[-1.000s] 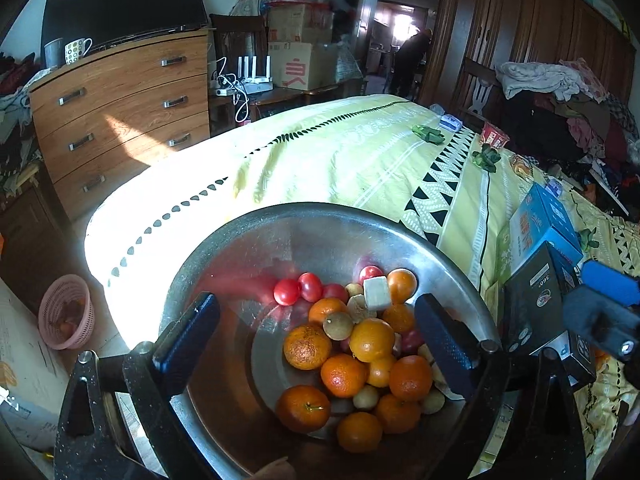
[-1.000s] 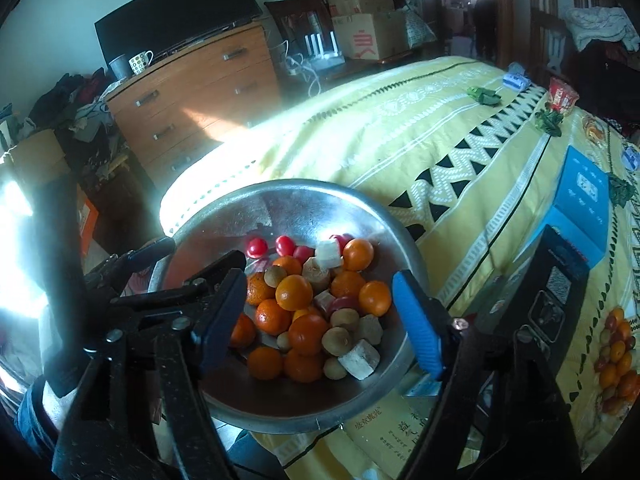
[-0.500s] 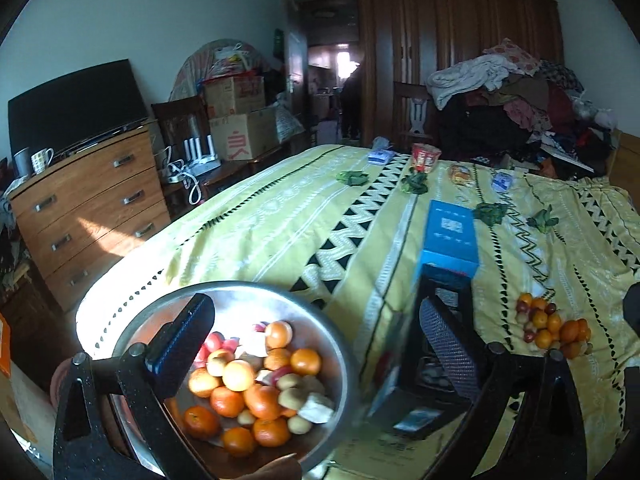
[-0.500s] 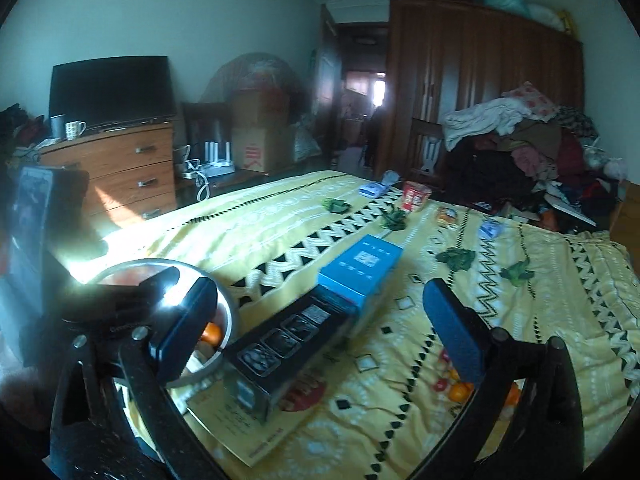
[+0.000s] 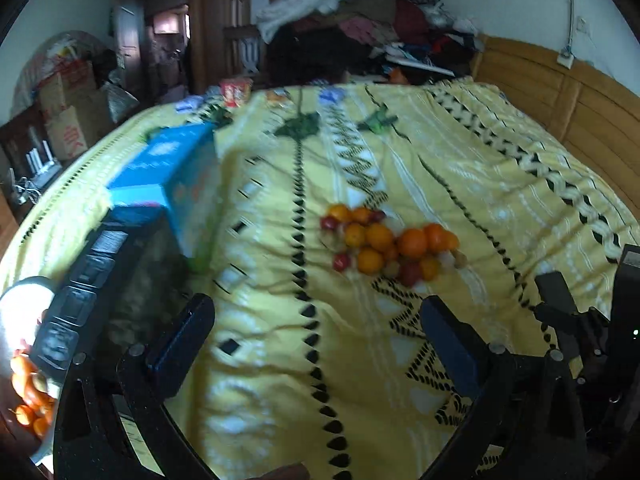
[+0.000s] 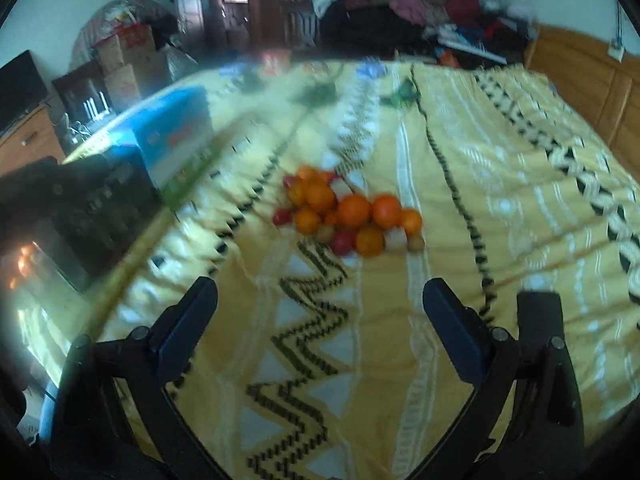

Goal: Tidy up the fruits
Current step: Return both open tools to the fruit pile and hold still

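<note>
2 grippers, left gripper [image 5: 316, 344] and right gripper [image 6: 320, 316], have fingers wide open and empty, aimed at the fruit pile [image 6: 348, 216] on the bed [image 6: 500, 184], probably to pick.

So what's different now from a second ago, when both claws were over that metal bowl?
Both claws swung away from the shiny metal bowl toward the loose pile of oranges and small red fruits on the yellow patterned bedspread. The left claw and right claw have just been opening, with nothing between them. The bowl and pile look undisturbed.
</note>
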The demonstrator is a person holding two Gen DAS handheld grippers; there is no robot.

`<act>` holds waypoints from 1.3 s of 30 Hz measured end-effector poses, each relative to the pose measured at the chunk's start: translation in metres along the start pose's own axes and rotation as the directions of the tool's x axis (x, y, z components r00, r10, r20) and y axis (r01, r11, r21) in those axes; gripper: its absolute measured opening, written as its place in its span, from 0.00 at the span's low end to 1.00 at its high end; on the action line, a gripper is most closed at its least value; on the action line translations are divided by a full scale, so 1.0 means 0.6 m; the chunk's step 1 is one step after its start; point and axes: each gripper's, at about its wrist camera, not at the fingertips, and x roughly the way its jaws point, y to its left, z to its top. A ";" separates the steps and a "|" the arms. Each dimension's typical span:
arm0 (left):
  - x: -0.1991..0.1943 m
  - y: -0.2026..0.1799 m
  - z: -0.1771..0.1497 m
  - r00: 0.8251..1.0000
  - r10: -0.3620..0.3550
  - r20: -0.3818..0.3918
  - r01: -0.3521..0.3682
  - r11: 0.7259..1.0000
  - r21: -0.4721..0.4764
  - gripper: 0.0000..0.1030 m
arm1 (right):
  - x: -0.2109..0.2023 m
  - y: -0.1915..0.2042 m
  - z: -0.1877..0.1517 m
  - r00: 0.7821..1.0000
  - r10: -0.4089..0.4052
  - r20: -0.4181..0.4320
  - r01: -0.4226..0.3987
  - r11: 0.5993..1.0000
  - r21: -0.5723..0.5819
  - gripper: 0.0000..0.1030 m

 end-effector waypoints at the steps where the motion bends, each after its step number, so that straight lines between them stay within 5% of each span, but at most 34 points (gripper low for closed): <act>1: 0.029 -0.012 -0.012 0.999 -0.005 -0.038 0.005 1.000 0.010 1.00 | 0.021 -0.010 -0.015 0.999 -0.013 -0.034 0.013 1.000 0.000 1.00; 6: 0.138 -0.031 -0.065 0.990 0.048 -0.134 -0.045 0.999 0.031 1.00 | 0.087 -0.061 -0.060 0.989 -0.013 -0.144 0.021 0.998 0.053 1.00; 12: 0.211 -0.024 -0.109 0.969 0.092 -0.231 -0.097 0.995 -0.012 1.00 | 0.115 -0.088 -0.083 0.988 -0.013 -0.152 0.026 0.996 0.088 1.00; 39: 0.220 -0.015 -0.129 0.984 0.067 -0.162 -0.078 0.995 -0.061 1.00 | 0.136 -0.084 -0.090 0.995 -0.049 -0.085 0.056 0.995 0.083 1.00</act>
